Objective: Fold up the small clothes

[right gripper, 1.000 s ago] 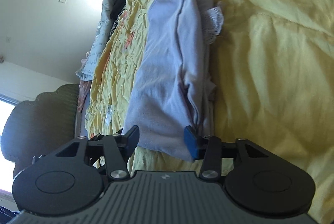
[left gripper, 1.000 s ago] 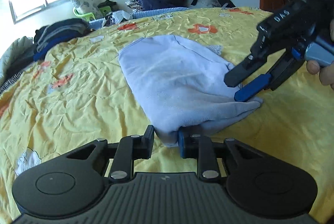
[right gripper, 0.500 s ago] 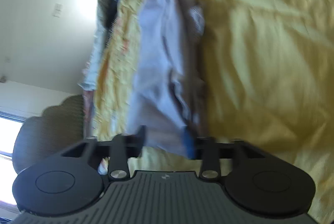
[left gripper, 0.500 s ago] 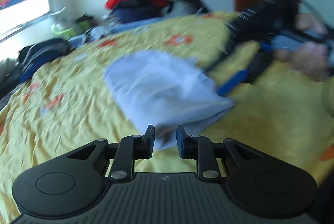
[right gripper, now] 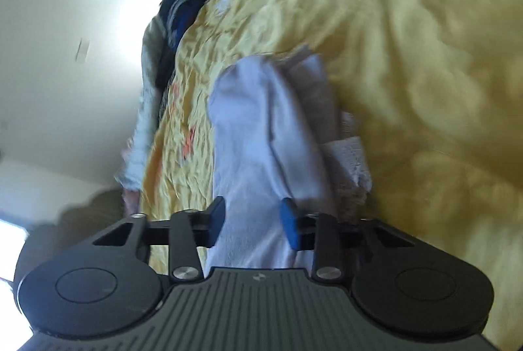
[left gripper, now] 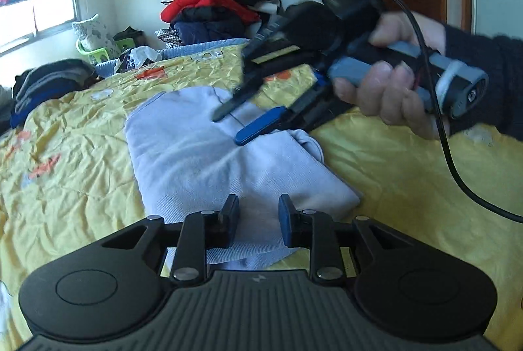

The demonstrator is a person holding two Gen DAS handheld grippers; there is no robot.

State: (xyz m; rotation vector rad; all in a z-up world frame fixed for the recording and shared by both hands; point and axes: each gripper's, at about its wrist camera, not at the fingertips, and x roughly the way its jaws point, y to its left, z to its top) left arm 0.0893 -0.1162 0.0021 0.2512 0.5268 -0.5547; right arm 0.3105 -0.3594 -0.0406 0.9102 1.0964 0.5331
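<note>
My left claw point(left gripper: 258, 220) is matt black plastic with shiny metal screws. The garment point(left gripper: 209, 161) is soft, pale knit cloth; the bedspread point(left gripper: 72, 181) is crinkled yellow fabric with a slight sheen.

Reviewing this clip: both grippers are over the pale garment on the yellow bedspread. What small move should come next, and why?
Probably bring the left gripper down to pinch the garment's near edge. The cloth lies between its jaws, but whether they grip it is unclear. The right gripper, jaws closing, hangs above the far side with nothing in them, and the garment is only partly folded on the bedspread.
</note>
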